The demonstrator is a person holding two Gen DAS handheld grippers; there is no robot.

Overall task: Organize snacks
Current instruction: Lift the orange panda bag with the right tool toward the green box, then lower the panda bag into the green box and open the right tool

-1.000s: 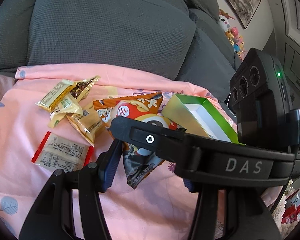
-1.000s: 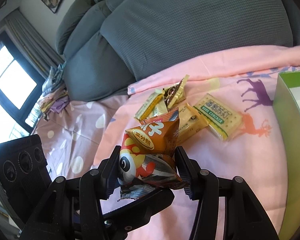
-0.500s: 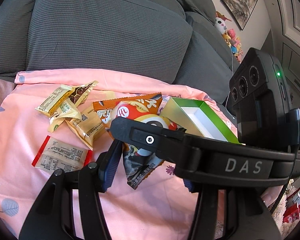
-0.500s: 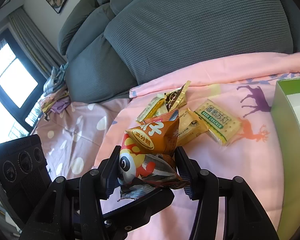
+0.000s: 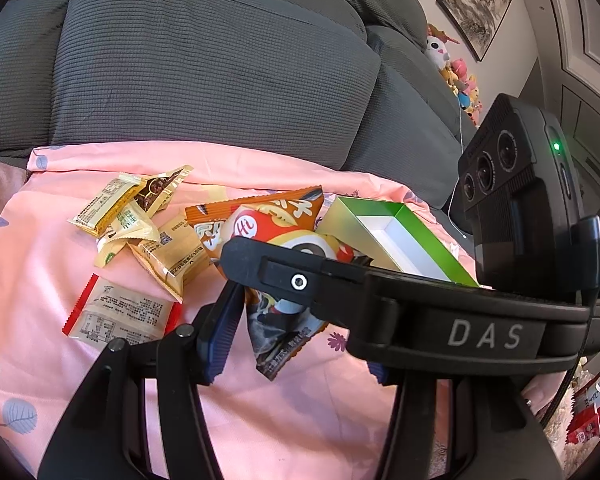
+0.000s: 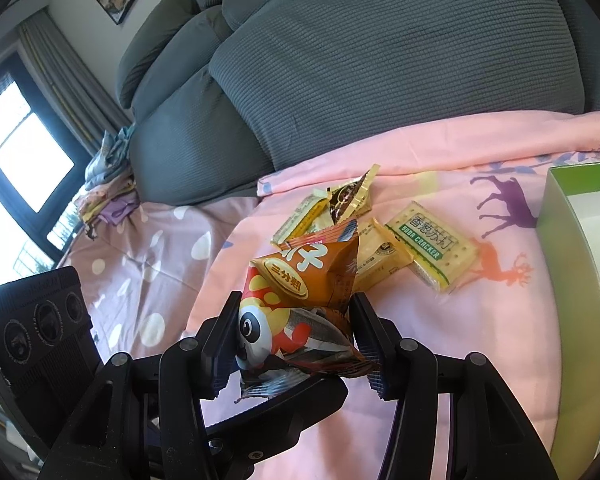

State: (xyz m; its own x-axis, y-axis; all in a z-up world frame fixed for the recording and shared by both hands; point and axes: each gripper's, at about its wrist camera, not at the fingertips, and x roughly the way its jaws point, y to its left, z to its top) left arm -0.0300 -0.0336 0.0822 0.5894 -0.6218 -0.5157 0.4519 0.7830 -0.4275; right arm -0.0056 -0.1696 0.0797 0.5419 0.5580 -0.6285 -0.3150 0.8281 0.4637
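Observation:
My right gripper (image 6: 296, 340) is shut on an orange snack bag (image 6: 300, 308) with a panda face, held above the pink sheet. In the left wrist view the same bag (image 5: 276, 232) hangs behind the right gripper's black body (image 5: 380, 300), which crosses in front of my left gripper (image 5: 296, 340). The left fingers (image 5: 216, 340) stand apart around the bag without pressing it. An open green box (image 5: 384, 236) with a white inside lies to the right; it also shows in the right wrist view (image 6: 576, 264). Several yellow cracker packs (image 6: 432, 248) lie on the sheet.
A red-edged pack (image 5: 120, 316) lies at the left on the pink sheet (image 5: 40, 280). Grey sofa cushions (image 5: 200, 72) rise behind. A lilac dotted sheet (image 6: 148, 272) lies further left. Plush toys (image 5: 456, 76) sit at the sofa's far end.
Both grippers have drawn back a little with the bag; the snacks and box sit slightly lower and nearer in view. The grip on the bag is unchanged.

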